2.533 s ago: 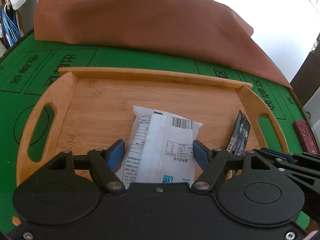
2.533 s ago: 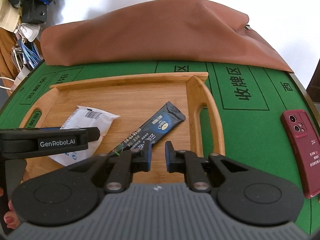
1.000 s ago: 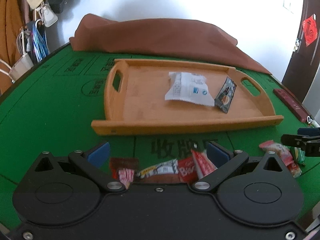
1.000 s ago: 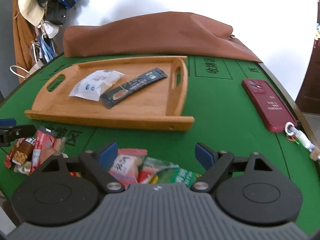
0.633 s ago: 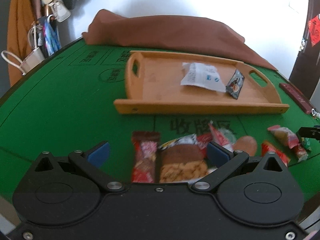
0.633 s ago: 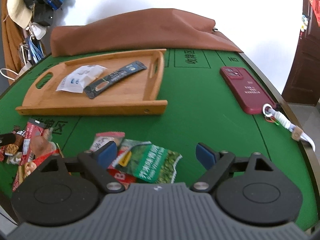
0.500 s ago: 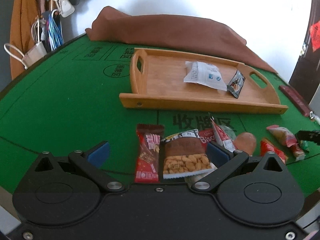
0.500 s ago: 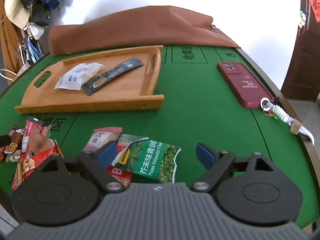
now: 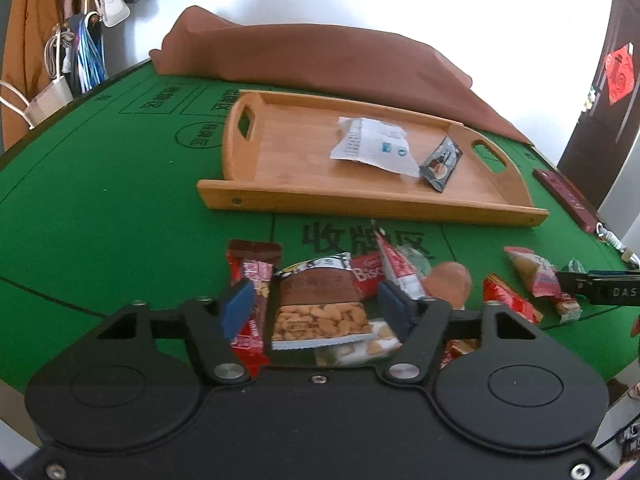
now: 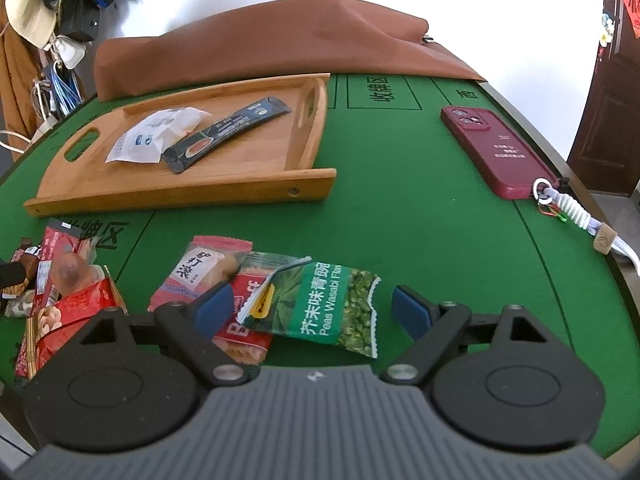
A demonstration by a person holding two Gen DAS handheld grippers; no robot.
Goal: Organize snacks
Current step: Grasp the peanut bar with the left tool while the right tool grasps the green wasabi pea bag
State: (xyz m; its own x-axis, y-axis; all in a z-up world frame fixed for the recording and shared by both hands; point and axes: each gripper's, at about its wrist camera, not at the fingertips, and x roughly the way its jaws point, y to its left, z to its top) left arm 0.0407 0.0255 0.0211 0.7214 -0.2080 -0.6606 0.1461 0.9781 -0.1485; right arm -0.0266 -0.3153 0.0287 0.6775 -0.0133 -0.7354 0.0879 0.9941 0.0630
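Note:
A wooden tray (image 9: 304, 196) (image 10: 248, 184) holds a white packet (image 9: 370, 146) (image 10: 154, 136) and a dark sachet (image 9: 442, 158) (image 10: 228, 132). Loose snacks lie on the green felt in front of it. My left gripper (image 9: 316, 306) is open, its jaws straddling a peanut packet (image 9: 320, 308), with a red bar (image 9: 250, 280) at its left finger. My right gripper (image 10: 308, 308) is open over a green wasabi-pea packet (image 10: 328, 306), beside a pink packet (image 10: 200, 270) and a red packet (image 10: 240, 332).
A red phone (image 10: 498, 148) with a lanyard lies right of the tray. A brown cloth (image 9: 332, 64) (image 10: 272, 40) covers the far side of the table. Bags and a hat hang at the far left. More red snacks (image 9: 532, 272) (image 10: 68, 280) lie scattered between the grippers.
Both grippers pulled back from the tray to the near-edge snack piles. The left jaws have narrowed around the peanut packet. The white packet and dark sachet stay in the tray.

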